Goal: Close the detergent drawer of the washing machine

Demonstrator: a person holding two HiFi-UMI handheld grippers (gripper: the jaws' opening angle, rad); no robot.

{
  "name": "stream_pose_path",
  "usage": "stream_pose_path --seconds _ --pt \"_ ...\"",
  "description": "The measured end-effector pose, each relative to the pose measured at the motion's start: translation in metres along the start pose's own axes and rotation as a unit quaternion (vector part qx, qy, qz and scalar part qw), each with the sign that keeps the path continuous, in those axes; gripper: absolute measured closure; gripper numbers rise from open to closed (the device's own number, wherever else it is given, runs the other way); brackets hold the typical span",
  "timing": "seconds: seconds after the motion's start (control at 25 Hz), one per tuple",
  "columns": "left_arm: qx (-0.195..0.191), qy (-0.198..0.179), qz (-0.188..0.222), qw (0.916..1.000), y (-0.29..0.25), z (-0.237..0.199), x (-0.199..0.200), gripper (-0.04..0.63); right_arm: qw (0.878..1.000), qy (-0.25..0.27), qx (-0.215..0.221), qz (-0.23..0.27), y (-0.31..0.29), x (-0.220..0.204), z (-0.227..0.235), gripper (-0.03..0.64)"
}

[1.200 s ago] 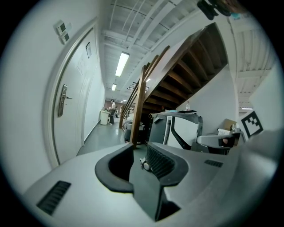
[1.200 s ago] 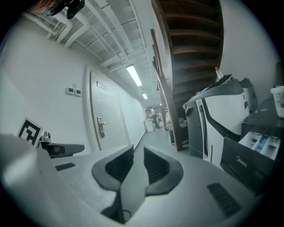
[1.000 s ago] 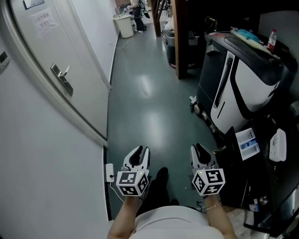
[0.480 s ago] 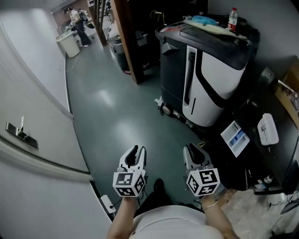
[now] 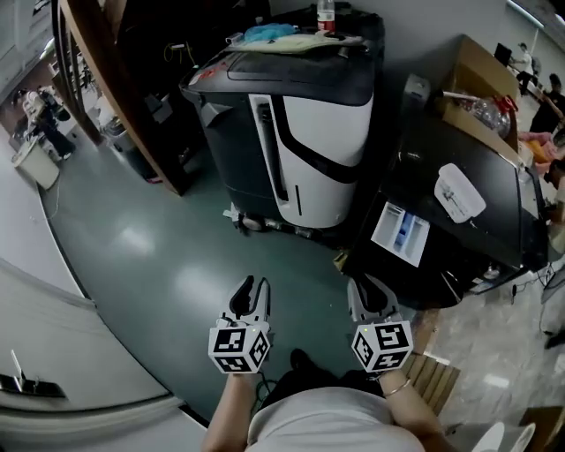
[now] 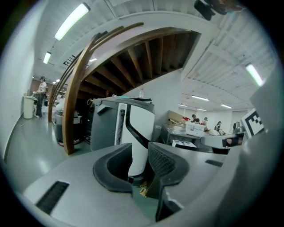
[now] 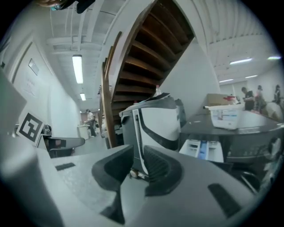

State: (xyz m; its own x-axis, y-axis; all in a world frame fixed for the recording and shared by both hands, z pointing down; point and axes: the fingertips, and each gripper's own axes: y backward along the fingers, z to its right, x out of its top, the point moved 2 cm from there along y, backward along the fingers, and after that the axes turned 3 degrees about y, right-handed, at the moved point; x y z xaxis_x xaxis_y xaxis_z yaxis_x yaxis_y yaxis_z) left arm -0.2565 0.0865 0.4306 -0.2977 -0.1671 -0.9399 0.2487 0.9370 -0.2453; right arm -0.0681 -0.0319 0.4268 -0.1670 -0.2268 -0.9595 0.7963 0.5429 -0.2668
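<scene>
In the head view the black washing machine (image 5: pixel 463 252) stands at the right, its white and blue detergent drawer (image 5: pixel 401 235) pulled out towards me. Both grippers hang low in front of the person, short of the machine. My left gripper (image 5: pixel 250 295) points at the green floor, its jaws opening with nothing between them. My right gripper (image 5: pixel 371 295) is just below and left of the drawer, a gap showing between its empty jaws. The right gripper view shows the drawer (image 7: pixel 202 150) right of the jaws (image 7: pixel 138 160). The left gripper (image 6: pixel 140 154) faces the grey and white machine.
A big grey and white machine (image 5: pixel 305 124) with a bottle (image 5: pixel 326 12) and cloths on top stands ahead. A white box (image 5: pixel 459 192) lies on the washing machine, a cardboard box (image 5: pixel 482 78) behind. A wooden stair beam (image 5: pixel 110 88) rises at left. Wooden slats (image 5: pixel 433 378) lie by my right.
The view has swung right: the white door slid off to the lower left, and the washing machine with its open drawer came towards the middle. Both grippers swung round with it.
</scene>
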Motion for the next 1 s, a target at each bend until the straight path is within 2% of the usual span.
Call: stream_pose_path --seconds 0.16,0.32,0.44,0.64,1.0 --pt "-0.07 -0.014 -0.021 0.9973 -0.037 0.026 -0.004 0.499 0.996 -0.018 -0.091 -0.003 0.021 -0.009 0.04 0.558" --pt "-0.137 -0.038 -0.042 0.989 -0.064 0.062 -0.01 0.499 0.982 -0.048 -0.184 0.005 0.052 -0.015 0.081 0.558" --pt "-0.174 -0.048 -0.055 0.9821 -0.078 0.084 -0.017 0.499 0.972 -0.058 -0.228 0.002 0.072 -0.024 0.1 0.558" --pt "-0.201 -0.067 -0.068 0.9749 -0.099 0.111 -0.024 0.494 0.962 -0.078 -0.263 -0.012 0.088 -0.041 0.117 0.558" --pt "-0.241 -0.102 -0.093 0.9606 -0.133 0.143 -0.041 0.477 0.953 -0.099 -0.284 -0.025 0.078 -0.058 0.141 0.558"
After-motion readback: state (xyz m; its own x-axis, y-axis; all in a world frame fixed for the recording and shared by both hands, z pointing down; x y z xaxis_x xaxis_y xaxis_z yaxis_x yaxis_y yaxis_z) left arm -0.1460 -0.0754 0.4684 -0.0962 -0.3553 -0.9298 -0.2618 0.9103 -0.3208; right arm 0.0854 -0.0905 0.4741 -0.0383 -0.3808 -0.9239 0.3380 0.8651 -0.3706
